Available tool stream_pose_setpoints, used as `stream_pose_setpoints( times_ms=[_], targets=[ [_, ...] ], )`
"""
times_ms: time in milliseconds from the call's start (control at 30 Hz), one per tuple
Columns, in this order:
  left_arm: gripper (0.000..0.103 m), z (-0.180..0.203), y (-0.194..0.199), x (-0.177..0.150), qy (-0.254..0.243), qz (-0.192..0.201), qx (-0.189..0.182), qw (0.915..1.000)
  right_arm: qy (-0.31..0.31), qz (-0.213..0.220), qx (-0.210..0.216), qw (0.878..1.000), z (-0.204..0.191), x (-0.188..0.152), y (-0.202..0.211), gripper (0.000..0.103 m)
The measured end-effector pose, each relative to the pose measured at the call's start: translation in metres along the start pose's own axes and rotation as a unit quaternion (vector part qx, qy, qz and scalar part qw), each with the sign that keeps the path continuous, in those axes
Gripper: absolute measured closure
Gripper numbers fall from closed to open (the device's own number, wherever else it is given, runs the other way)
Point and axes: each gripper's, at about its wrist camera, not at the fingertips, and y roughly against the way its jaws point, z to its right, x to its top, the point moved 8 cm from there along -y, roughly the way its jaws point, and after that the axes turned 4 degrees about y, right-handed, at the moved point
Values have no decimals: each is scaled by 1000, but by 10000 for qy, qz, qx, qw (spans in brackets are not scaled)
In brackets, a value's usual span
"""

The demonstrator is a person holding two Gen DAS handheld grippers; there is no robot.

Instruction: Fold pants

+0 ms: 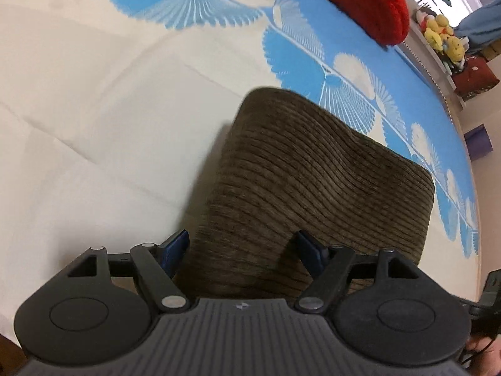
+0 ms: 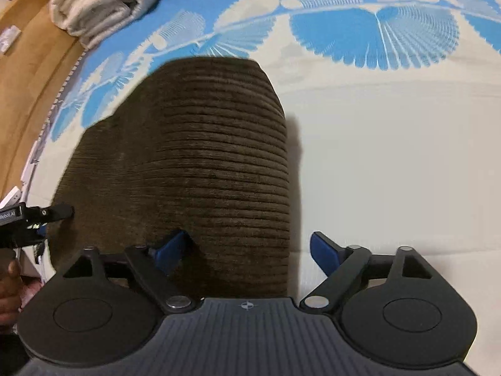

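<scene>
While I look down along my left gripper (image 1: pixel 242 246), its two blue pads stand wide apart and nothing is pinched in them. The brown ribbed pants (image 1: pixel 313 181) lie folded on the bed, right under it. One pad (image 1: pixel 175 247) sits just off the cloth's edge at 9 o'clock and the other is over the cloth at 3 o'clock. From there the pants run away toward 12 and 2 o'clock.

My right gripper (image 2: pixel 249 247) is open wide too and holds nothing. Its pad at 9 o'clock is over the pants (image 2: pixel 194 163), and its pad (image 2: pixel 324 250) at 3 o'clock is over the bare white sheet (image 2: pixel 391 163), just past the cloth's edge. The folded pants fill the space from 9 to 12 o'clock.

Farther off, the sheet has big blue fan shapes (image 1: pixel 194 3). Past them, at 1 o'clock in the left view, is a red knitted thing (image 1: pixel 360 0), then yellow soft toys (image 1: pixel 444 37). At 11 o'clock in the right view lies a rolled white towel (image 2: pixel 100 0).
</scene>
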Motion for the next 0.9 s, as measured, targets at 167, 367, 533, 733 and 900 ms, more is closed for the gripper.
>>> stream_pose_setpoints(
  times_ms=[167,367,533,733,900],
  targets=[
    [18,6,-16,0,171,-105,44,9998,-282,-121,117,9995,0,1,-16,8],
    [27,15,-25,0,55,-67,162,9998,46,75,334,9994,-15,4,-19,47],
    [59,40,-12,2,-327,235,83,9992,75,529,519,9972,-14,15,7,68],
    [64,96,-12,-1,-519,463,-408,9967,264,1071,475,9928,-3,29,56,70],
    [64,162,-23,-11,-706,526,-983,9913,829,1676,-103,9823,28,45,111,70]
  ],
)
